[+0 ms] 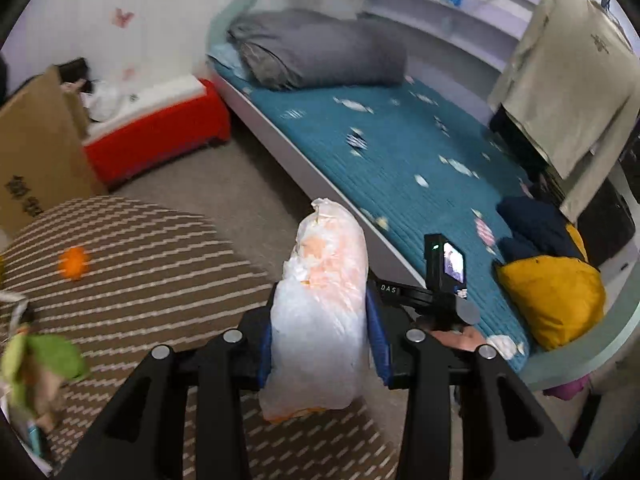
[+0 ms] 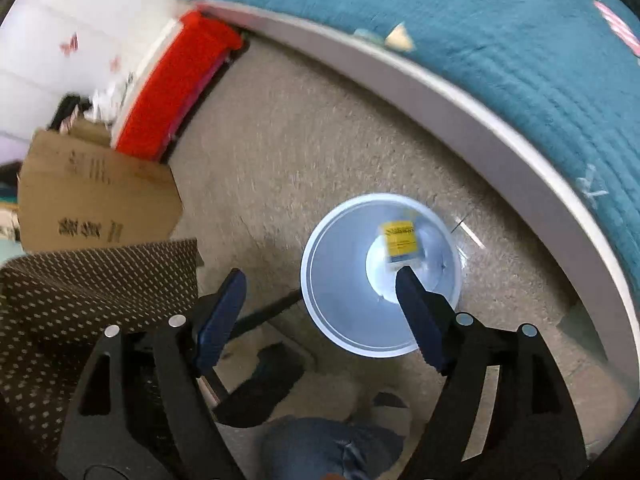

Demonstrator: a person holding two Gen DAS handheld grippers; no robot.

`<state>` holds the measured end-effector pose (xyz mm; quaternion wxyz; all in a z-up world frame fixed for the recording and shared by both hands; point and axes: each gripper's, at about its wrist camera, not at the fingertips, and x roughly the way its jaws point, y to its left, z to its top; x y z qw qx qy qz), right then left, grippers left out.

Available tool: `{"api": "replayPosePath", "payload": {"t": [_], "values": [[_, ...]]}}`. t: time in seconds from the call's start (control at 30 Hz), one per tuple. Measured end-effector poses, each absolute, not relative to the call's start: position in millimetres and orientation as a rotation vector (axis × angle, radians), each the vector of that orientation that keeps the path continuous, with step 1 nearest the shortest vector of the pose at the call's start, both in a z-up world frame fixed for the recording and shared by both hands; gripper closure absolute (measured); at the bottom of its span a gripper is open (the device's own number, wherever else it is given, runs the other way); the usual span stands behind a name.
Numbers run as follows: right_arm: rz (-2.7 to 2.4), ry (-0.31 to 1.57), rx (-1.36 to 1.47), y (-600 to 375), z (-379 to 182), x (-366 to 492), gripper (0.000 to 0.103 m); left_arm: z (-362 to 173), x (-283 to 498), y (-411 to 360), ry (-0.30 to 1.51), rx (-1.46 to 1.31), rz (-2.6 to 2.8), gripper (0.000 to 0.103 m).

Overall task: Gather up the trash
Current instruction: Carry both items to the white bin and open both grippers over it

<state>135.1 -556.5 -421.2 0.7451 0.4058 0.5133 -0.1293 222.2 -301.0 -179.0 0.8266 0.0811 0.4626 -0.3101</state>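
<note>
1. While the left gripper (image 1: 320, 344) points out toward the bed (image 1: 400, 152), its blue pads pinch a crumpled, translucent plastic bag (image 1: 320, 300) from both sides; the bag is whitish with orange showing through, stands upright between the fingers and sags below them.
2. Beneath that bag lies a brown rug (image 1: 140, 248) with broken pale stripes, and a small orange blob (image 1: 73, 263) sits on the rug toward its left edge, too blurred to identify.
3. Beside the rug's far-left edge stands a tan cardboard box (image 1: 36, 152) with dark print, and a red bin (image 1: 160, 128) with a white top sits between that box and the bed's corner.
4. On the bed, a quilted teal cover carries a grey folded duvet (image 1: 320, 52) at the far end and a yellow cushion (image 1: 552, 300) near the right edge.
5. Seen from the left wrist, a small black camera (image 1: 446, 264) with a lit screen marks the other tool, just right of the bag.
6. The right gripper (image 2: 320, 296) tilts down at the speckled beige floor (image 2: 300, 140), its fingers spread wide with nothing between them.
7. A round, smooth white bucket (image 2: 340, 280) stands on the floor near the bed's pale frame; the right finger overlaps its rim in view.
8. Inside the bucket, at the bottom, lies a small yellow-labelled packet (image 2: 400, 242), blurred.
</note>
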Motion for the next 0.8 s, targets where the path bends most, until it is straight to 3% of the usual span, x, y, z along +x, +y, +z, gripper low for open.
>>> {"api": "replayPosePath", "payload": {"t": [0.33,0.37,0.4,0.47,0.7,0.8], "values": [[-0.37,0.907,0.894,-589,-339,47,0.021,-233,242,-392,1.112,0.282,-0.739,0.061],[-0.375,0.896,0.893,-590,-332,41,0.021,-239,244,-397,1.12,0.297,-0.718,0.051],[-0.376,0.887,0.896,-592,-328,38,0.02,-243,247,-402,1.126,0.308,-0.702,0.032],[-0.375,0.872,0.896,-590,-321,35,0.02,-251,252,-408,1.142,0.315,-0.69,0.017],[-0.343,0.842,0.864,-576,-298,32,0.017,-245,253,-395,1.123,0.289,-0.686,0.016],[-0.325,0.835,0.843,-563,-291,35,0.009,-232,248,-381,1.086,0.272,-0.666,0.016]]}}
